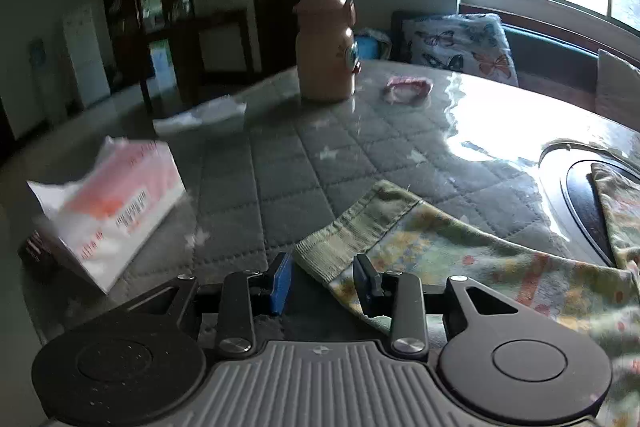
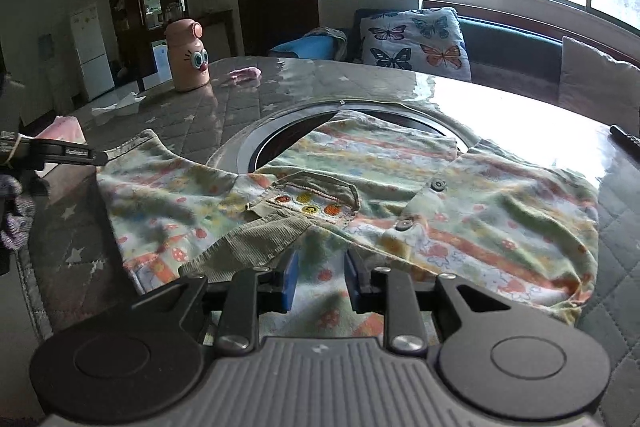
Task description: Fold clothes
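Left side first: my left gripper sits parted, nothing clamped, the sleeve cuff just between its pads. The printed children's jacket lies spread on the quilted table, partly over the round inset. My right gripper hangs released over the hem. I'd pinch cuff and hem squarely, lift together, and fold evenly.

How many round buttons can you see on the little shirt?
2 on the shirt: one upper button, one lower button, both right of the pocket. Folds may hide more.
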Available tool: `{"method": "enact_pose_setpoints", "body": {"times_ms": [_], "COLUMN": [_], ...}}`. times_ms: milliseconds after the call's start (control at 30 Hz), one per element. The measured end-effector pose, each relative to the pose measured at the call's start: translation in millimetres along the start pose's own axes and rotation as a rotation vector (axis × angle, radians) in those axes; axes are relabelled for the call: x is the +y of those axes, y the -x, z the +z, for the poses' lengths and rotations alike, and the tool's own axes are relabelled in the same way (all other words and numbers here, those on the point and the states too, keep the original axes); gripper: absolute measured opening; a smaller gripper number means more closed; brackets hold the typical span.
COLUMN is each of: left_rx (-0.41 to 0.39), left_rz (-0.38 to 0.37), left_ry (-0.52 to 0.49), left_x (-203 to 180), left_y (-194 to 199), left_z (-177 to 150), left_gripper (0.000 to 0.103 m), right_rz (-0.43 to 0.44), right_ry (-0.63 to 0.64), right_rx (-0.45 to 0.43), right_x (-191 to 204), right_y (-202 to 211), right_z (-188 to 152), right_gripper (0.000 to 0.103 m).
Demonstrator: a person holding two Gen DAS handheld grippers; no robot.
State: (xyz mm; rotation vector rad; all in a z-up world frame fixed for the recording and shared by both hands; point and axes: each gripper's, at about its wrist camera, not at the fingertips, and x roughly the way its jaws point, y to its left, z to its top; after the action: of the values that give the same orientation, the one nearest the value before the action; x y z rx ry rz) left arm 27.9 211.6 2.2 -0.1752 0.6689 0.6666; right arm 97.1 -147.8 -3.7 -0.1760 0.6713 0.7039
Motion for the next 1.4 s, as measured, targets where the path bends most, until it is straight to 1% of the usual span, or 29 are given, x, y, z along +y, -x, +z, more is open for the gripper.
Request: {"method": "enact_pose_setpoints", "body": {"times_ms": [100,133,167,200,267,367,733,867,1000,1167,1200,1267,1300,1333,1367,1400], "left_rx": [-0.001,-0.001,0.000,0.002,-0.001,-0.009,-0.118,-0.150,-0.161,-0.140,-0.129,-0.106,-0.094,-0.082,-0.070,-0.059], "left_rz": [-0.004,-0.007,-0.019,-0.032,-0.042,-0.063,-0.314,-0.467,-0.614,-0.793,-0.806,-0.828,-0.838,-0.849,-0.860,-0.870], "left_ry": [0.006,0.006,0.010,0.014,0.018,0.024,-0.011,-0.052,-0.122,-0.225,-0.250,-0.298,-0.323,-0.347,-0.372,-0.396], "left_x": [1,1,1,1,0,-1,-36,-68,-109,-156,-162,-173,-179,-184,-190,-196], "left_y": [-3,-3,-3,-3,-2,2,68,99,128,152,153,153,154,154,154,155], "left_z": [-1,-1,-1,-1,0,2,19,22,18,-1,-6,-16,-21,-26,-31,-36], "left_gripper": [0.036,0.034,0.027,0.024,0.012,0.008,0.007,0.007,0.006,0.007,0.007,0.007,0.008,0.010,0.011,0.011], "right_rz": [-0.001,-0.003,-0.005,-0.007,-0.013,-0.016,-0.045,-0.069,-0.100,-0.123,-0.124,-0.126,-0.125,-0.122,-0.120,-0.117], "right_ry": [-0.006,-0.009,-0.012,-0.015,-0.022,-0.038,-0.109,-0.154,-0.192,-0.244,-0.256,-0.284,-0.292,-0.300,-0.308,-0.313], "right_rx": [0.001,0.000,0.000,-0.001,-0.003,-0.007,-0.037,-0.056,-0.081,-0.098,-0.099,-0.100,-0.100,-0.099,-0.098,-0.097], "right_x": [-2,-2,-3,-4,-6,-8,-23,-35,-48,-63,-66,-71,-72,-73,-74,-75], "right_y": [4,5,6,8,10,13,31,41,54,64,66,67,67,67,66,66], "right_z": [-2,-3,-3,-4,-6,-8,-14,-16,-20,-25,-27,-29,-30,-31,-32,-33], "right_gripper": [0.026,0.030,0.032,0.032,0.032,0.032,0.032,0.032,0.032,0.032,0.033,0.042,0.049,0.052,0.054,0.059]}}
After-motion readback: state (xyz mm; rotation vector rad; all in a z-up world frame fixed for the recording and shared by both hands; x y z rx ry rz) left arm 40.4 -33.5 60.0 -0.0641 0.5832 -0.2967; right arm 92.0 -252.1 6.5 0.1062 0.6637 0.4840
